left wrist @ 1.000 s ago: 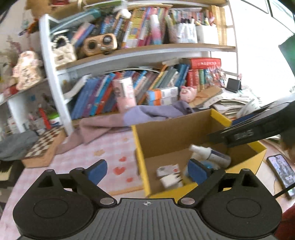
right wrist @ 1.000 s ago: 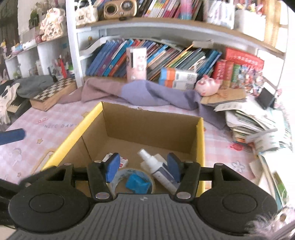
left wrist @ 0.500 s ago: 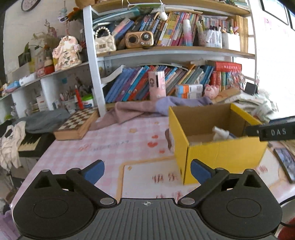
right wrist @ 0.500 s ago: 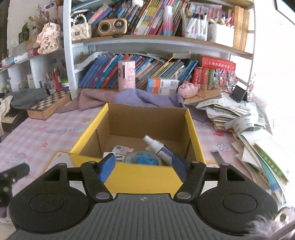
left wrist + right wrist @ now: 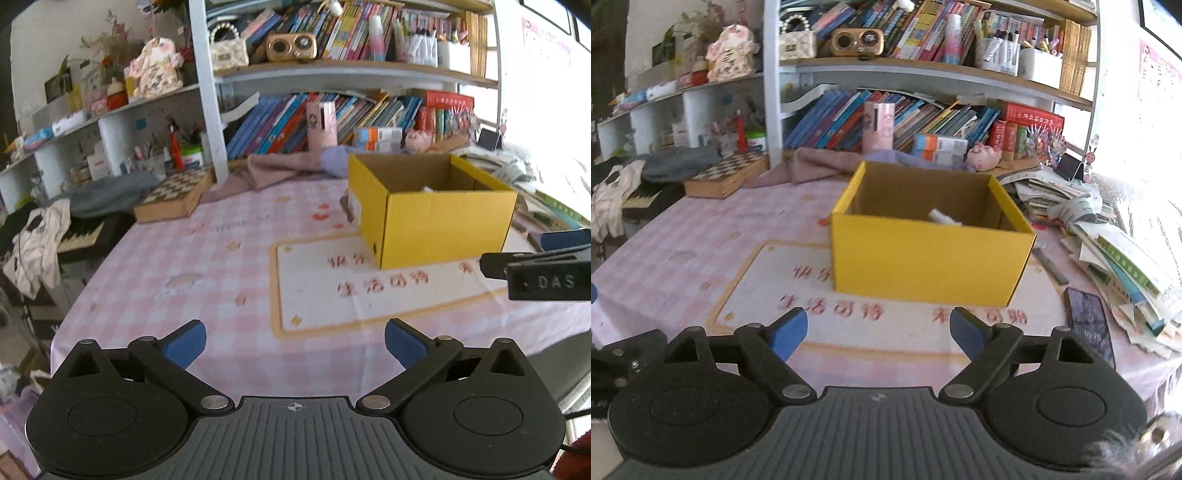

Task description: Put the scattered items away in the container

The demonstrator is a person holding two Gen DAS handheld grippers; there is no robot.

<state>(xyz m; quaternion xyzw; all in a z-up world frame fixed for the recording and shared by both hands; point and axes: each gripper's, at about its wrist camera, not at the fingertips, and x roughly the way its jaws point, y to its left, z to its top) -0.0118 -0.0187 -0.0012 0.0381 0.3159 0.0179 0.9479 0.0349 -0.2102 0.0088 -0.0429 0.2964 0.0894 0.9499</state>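
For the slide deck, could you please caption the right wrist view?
Open right gripper hovers before the yellow box on the pink checked tablecloth, a white spray bottle showing inside.

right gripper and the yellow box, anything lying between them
No objects. In the right wrist view, only the cream mat with red lettering lies between the right gripper and the yellow box.

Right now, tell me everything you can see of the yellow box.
The yellow box is an open-topped rectangular carton, yellow outside and plain brown cardboard inside, with no lid or flaps showing. It stands upright on the pale printed mat over the pink checked tablecloth, one corner turned toward the right wrist camera. Above its near rim only the white top of a spray bottle shows; the other contents are hidden. Neither the left gripper nor the right gripper touches it; both stand open, short of it.
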